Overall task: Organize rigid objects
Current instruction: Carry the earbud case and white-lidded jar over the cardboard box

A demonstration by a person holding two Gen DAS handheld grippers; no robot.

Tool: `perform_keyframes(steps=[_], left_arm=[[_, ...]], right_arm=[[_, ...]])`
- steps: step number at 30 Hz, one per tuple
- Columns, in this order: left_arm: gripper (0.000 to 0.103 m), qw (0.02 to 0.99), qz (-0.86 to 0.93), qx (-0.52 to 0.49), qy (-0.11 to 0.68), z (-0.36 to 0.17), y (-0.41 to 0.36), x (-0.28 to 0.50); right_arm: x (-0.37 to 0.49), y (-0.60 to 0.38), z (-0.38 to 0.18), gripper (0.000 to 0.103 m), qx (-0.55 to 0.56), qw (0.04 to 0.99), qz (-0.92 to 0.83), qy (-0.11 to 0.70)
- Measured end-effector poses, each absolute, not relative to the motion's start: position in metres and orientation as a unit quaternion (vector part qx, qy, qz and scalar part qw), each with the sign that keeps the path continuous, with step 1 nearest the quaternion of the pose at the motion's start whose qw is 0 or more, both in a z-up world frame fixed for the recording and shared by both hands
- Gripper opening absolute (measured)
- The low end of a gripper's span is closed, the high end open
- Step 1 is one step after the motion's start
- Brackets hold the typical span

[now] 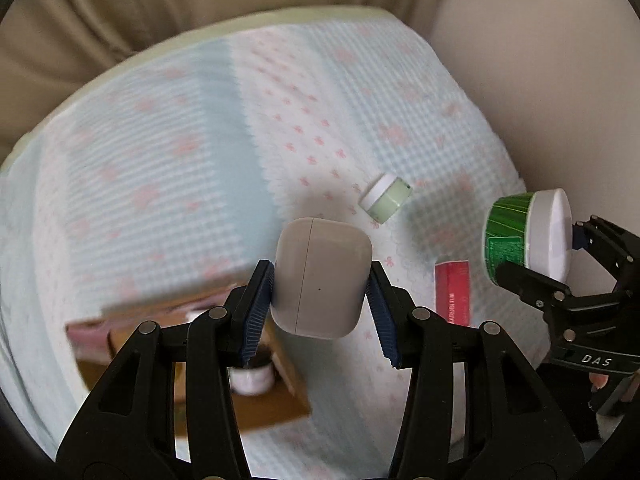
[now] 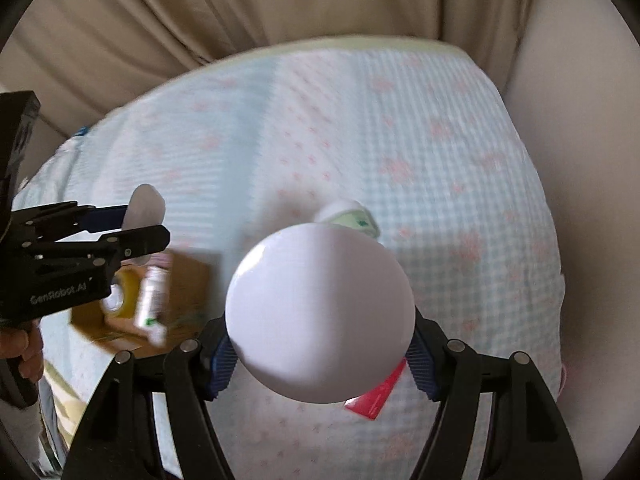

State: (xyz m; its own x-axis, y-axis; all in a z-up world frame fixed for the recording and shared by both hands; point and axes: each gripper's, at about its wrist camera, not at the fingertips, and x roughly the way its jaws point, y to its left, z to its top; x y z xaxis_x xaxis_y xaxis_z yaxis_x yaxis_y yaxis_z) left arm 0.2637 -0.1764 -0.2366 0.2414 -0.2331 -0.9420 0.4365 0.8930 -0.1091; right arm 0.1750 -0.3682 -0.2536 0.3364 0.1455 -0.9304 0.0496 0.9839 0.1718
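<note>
My left gripper is shut on a white earbud case and holds it above the bed; it also shows in the right wrist view. My right gripper is shut on a green jar with a white lid, lid toward the camera; the jar shows at the right of the left wrist view. A small pale green jar lies on its side on the checked bedspread. A red flat box lies beside it, partly hidden under my right gripper.
An open cardboard box sits on the bed at the left, holding a tape roll and a white bottle. It shows under my left gripper. Beige curtains hang behind the bed.
</note>
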Motion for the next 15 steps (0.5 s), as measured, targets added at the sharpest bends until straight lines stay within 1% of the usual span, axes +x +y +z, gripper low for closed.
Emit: perform_keyframes(steps=[4,7,11,15], left_arm=[[0.044,0.805,-0.176,0.046,0.564,-0.210,-0.129,0.250],[0.044,0.817,-0.147,0.019,0.557,-0.191,-0.087,0.235],[0.044,0.825,-0.117,-0.002,0.552,-0.180,-0.038,0.217],[0.044,0.830,-0.097,-0.015,0.550,-0.181,0.008,0.205]], right_arm=[[0.167,-0.342,-0.208,0.067,0.064,0.831,0.071,0.547],[0.164,-0.321,-0.186,0.067,0.058,0.838,0.093,0.535],[0.164,-0.291,-0.171,0.067,0.058,0.839,0.121,0.528],[0.164,-0.257,-0.162,0.067,0.054,0.838,0.143,0.523]])
